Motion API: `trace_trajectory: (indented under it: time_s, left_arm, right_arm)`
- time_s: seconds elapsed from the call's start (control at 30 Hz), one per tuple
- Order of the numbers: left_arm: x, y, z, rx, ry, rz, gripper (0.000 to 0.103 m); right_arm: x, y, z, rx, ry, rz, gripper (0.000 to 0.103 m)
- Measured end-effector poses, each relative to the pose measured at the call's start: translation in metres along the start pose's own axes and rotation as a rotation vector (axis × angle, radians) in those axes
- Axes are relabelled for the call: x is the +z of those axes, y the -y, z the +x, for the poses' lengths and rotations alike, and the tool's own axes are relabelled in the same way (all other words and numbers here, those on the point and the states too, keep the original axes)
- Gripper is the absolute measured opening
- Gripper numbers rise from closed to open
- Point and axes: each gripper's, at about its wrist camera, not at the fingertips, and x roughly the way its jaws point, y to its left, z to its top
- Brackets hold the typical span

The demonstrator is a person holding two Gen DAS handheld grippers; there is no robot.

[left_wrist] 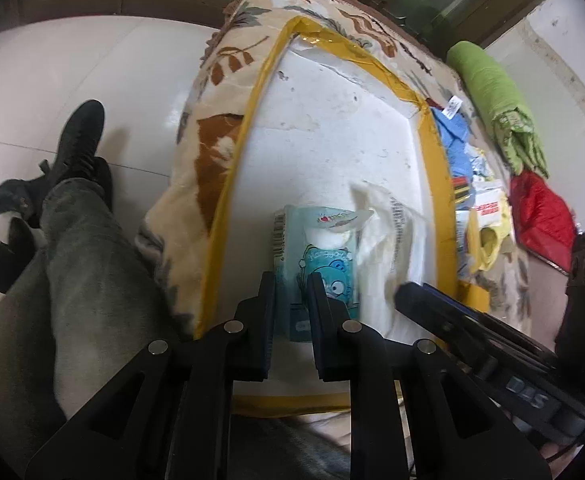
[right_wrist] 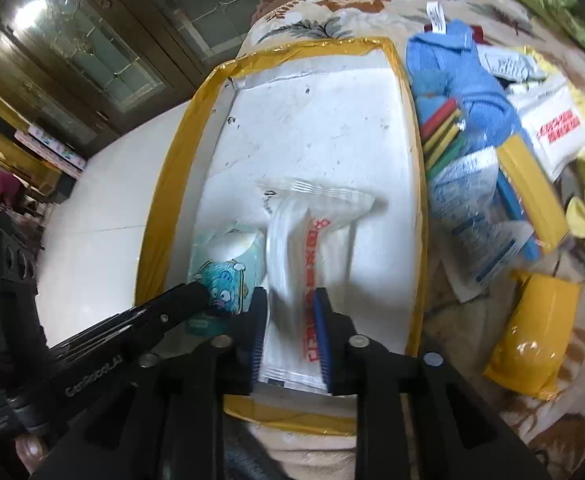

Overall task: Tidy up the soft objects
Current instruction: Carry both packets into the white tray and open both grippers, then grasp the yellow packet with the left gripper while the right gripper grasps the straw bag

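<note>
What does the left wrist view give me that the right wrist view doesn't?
Left wrist only: my legs and black shoes on the white floor, and a red cloth. Right wrist only: the yellow pouch and the colored sponge stack. Both: the white tray, the cartoon tissue pack in the left gripper, and the white packet in the right gripper.

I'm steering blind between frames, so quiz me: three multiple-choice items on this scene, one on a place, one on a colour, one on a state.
1. Where is the blue towel?
A. inside the box
B. on the blanket right of the box
C. on the floor

2. What colour is the tape on the foam box rim?
A. yellow
B. red
C. green

3. What is the right gripper doing?
A. open, empty
B. shut on the white packet
C. out of view

Key: 1 B, it lies outside the right wall; 2 A, yellow edging; 3 B, the fingers pinch the packet.
</note>
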Motion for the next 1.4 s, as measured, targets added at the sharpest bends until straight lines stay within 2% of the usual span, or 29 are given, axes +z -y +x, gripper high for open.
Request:
trace_trajectory:
  time_s: [0.07,0.1,0.2,0.3,0.33,0.37,0.4,0.43,0.47,0.6,0.67,0.73,0.83,0.9,1.03,1.2,1.4]
  left_arm:
    - [0.000,-0.001,-0.002,0.031,0.008,-0.001,0.015]
    - [-0.001,-0.001,-0.004,0.041,0.015,-0.001,0.015]
    - [-0.003,-0.001,-0.016,0.057,0.069,0.003,0.015]
    - [-0.006,0.007,-0.041,0.046,0.184,-0.006,0.015]
    - [-0.007,0.011,-0.049,0.033,0.218,-0.007,0.015]
    - [-0.008,0.017,-0.057,0.021,0.247,-0.012,0.018]
    - [-0.009,0.023,-0.062,0.016,0.264,-0.014,0.032]
    - [-0.010,0.030,-0.065,0.020,0.272,-0.011,0.042]
    - [-0.012,0.038,-0.068,0.029,0.291,-0.006,0.051]
    - [-0.020,0.066,-0.077,0.014,0.362,0.010,0.051]
    - [-0.021,0.081,-0.073,-0.033,0.327,0.020,0.051]
    - [-0.022,0.099,-0.064,-0.072,0.239,0.083,0.051]
    - [-0.029,0.128,-0.048,-0.060,0.159,0.172,0.051]
    - [-0.038,0.148,-0.037,-0.069,0.132,0.212,0.051]
    - [-0.053,0.183,-0.008,-0.084,0.048,0.306,0.051]
    - [-0.061,0.207,0.023,-0.061,-0.003,0.365,0.051]
    - [-0.062,0.220,0.051,-0.020,-0.044,0.420,0.051]
  right_arm:
    - [-0.003,0.000,-0.009,0.025,0.026,-0.004,0.056]
    - [-0.003,-0.001,-0.013,0.031,0.041,-0.010,0.060]
    - [-0.009,-0.001,-0.035,0.064,0.078,-0.035,0.061]
    - [-0.016,-0.001,-0.061,0.063,0.135,-0.080,0.063]
    - [-0.020,0.000,-0.070,0.055,0.158,-0.095,0.066]
    - [-0.022,0.001,-0.078,0.048,0.178,-0.104,0.072]
    - [-0.025,0.005,-0.088,0.034,0.202,-0.107,0.075]
    - [-0.029,0.010,-0.096,0.022,0.219,-0.105,0.080]
    - [-0.031,0.016,-0.102,0.016,0.225,-0.099,0.080]
    - [-0.035,0.050,-0.124,0.006,0.235,-0.045,0.080]
    - [-0.039,0.071,-0.136,-0.020,0.248,-0.019,0.080]
    - [-0.042,0.090,-0.146,-0.039,0.252,0.005,0.080]
    - [-0.048,0.120,-0.161,-0.028,0.264,0.052,0.080]
    - [-0.050,0.132,-0.165,-0.030,0.261,0.071,0.080]
    - [-0.053,0.157,-0.168,-0.085,0.256,0.076,0.081]
    - [-0.051,0.176,-0.157,-0.143,0.211,0.054,0.081]
    - [-0.039,0.197,-0.133,-0.151,0.169,0.084,0.080]
